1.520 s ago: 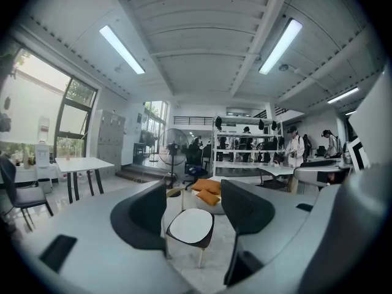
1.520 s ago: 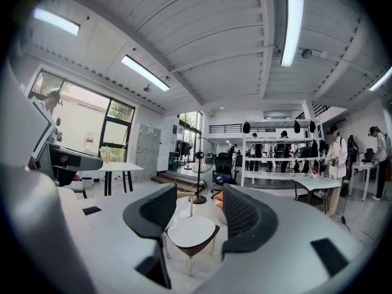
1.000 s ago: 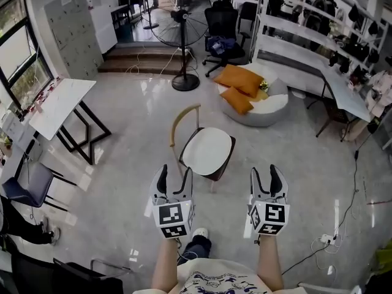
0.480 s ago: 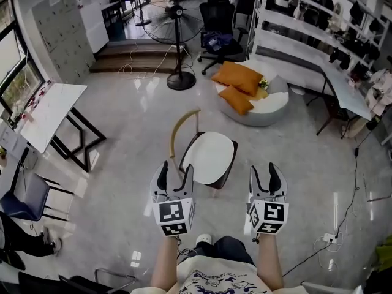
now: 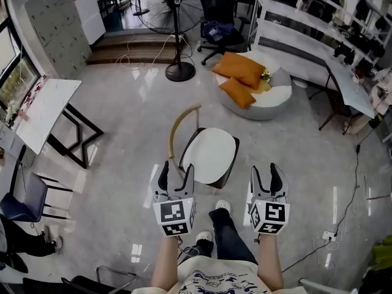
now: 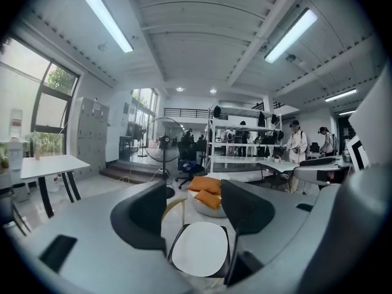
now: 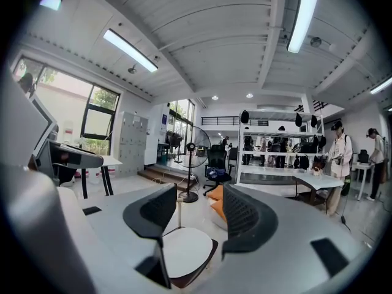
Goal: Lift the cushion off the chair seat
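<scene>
A white round cushion [image 5: 209,154] lies on the seat of a dark chair [image 5: 230,162] with a curved wooden back [image 5: 177,122], in the middle of the head view. It also shows between the jaws in the left gripper view as the cushion [image 6: 200,257], and in the right gripper view as the cushion [image 7: 184,250]. My left gripper [image 5: 173,174] is open, just short of the chair's near left edge. My right gripper [image 5: 267,174] is open too, off to the right of the chair. Neither holds anything.
A standing fan [image 5: 176,29] and an office chair [image 5: 221,20] stand beyond the chair. A round white pouf [image 5: 269,100] carries orange pillows [image 5: 241,70]. A white folding table [image 5: 46,110] is at the left; cables [image 5: 352,182] trail on the right floor. My shoe [image 5: 222,206] steps forward.
Both grippers and the view have advanced toward the chair, which now sits closer below me. One leg has stepped forward. The jaws stay as wide as before.
</scene>
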Tool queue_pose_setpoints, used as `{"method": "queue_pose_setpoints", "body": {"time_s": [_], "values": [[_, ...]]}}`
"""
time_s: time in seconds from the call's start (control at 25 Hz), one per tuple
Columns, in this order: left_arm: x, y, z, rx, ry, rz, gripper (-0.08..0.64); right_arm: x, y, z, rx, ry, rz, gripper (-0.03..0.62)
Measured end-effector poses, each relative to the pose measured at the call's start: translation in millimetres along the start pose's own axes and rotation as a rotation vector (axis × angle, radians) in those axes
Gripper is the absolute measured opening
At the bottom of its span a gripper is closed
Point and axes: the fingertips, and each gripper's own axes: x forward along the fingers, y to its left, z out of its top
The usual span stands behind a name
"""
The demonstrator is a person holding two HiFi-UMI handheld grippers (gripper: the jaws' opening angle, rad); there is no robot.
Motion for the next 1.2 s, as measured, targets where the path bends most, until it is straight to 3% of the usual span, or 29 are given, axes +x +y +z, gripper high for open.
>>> {"method": "queue_pose_setpoints", "body": {"time_s": [0.52,1.2], "values": [[140,7,8,-0.001,0.047,0.043,0.273,146,-49,2,0.013,0.030,0.031,0.244],[319,1,18,-0.002,0.120,0.130,0.273,333,-115,-1,0.011,0.088,0.142,0.247]]}}
